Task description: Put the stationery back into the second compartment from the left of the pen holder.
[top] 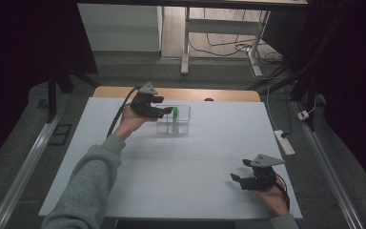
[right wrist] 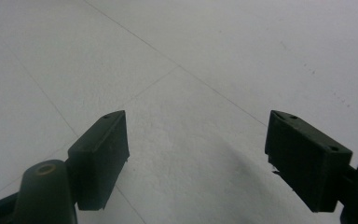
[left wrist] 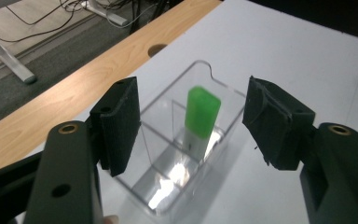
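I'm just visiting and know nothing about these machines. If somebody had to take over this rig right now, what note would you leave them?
Left gripper: open, nothing between its pads, poised at the clear plastic box near the table's far edge.
Right gripper: open and empty, low over the white table at the near right.
Green-capped item: stands upright in one compartment of the box, touched by neither gripper.
Done: the item appears to be placed in the box.
Left: probably just draw the left gripper back; check that the item stands steady.

White table (top: 181, 167) bears a clear divided box (top: 173, 120)
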Available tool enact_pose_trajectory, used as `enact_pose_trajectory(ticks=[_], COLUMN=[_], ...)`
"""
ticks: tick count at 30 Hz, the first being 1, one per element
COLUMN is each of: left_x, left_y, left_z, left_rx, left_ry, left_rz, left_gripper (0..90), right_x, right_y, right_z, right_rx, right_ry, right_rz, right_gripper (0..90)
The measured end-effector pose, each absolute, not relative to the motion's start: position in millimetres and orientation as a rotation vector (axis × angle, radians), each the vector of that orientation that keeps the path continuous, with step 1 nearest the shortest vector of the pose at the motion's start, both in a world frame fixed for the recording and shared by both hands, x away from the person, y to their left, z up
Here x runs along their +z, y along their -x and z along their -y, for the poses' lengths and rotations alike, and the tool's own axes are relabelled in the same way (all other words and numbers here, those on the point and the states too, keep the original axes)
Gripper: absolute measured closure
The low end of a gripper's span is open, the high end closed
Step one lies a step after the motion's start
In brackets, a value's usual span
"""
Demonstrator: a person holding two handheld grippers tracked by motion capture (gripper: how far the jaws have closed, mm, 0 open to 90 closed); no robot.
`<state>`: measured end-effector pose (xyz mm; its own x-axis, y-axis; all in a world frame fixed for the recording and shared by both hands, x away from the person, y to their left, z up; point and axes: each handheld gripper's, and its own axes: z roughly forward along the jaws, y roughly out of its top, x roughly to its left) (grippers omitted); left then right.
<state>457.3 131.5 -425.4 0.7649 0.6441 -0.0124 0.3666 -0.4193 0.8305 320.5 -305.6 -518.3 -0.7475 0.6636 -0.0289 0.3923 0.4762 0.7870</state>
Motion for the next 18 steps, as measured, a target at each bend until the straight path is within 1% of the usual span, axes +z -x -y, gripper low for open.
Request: enact_pose_trajectory(ticks=[18], left_x=[-440.4], left_y=[-398.2], left_z=[-169.4], left_rx=[0.389], left_ry=[-2.077], left_rz=[-0.772], left_gripper=[35.1], right_x=[-519.1], right_y=[-317.5], right_z=[309.3], right_rx=[1.142], right_ry=[-0.9], right_rz=[-2.4], right_gripper=[21.1])
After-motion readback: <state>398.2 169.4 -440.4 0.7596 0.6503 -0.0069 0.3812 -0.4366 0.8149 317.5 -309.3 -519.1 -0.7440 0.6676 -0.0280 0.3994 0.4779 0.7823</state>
